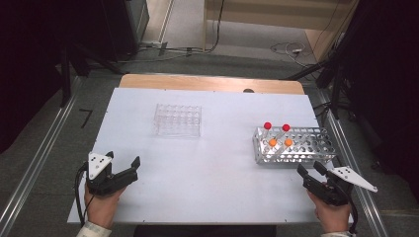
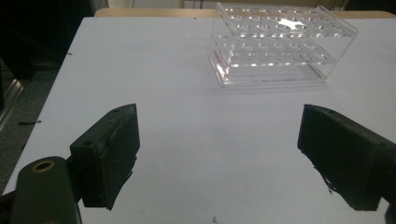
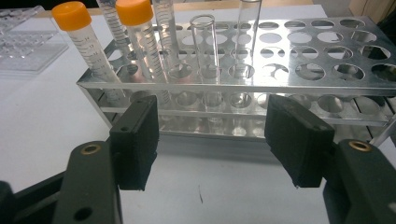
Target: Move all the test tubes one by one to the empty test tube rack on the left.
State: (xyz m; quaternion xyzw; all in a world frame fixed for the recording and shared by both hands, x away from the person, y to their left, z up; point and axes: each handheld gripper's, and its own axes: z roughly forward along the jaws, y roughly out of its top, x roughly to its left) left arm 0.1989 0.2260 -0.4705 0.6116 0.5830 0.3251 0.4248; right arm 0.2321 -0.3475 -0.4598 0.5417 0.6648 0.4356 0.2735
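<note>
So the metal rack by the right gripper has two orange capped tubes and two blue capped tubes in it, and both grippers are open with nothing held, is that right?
Not quite: the second pair of caps is red, not blue. The high view shows two red-capped tubes behind the two orange-capped tubes in the metal rack. The rest holds: the left gripper and right gripper are both open and hold nothing.

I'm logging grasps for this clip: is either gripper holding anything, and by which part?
Nothing is held. The left gripper and the right gripper both have open, empty jaws; the metal rack sits just ahead of the right one.
</note>
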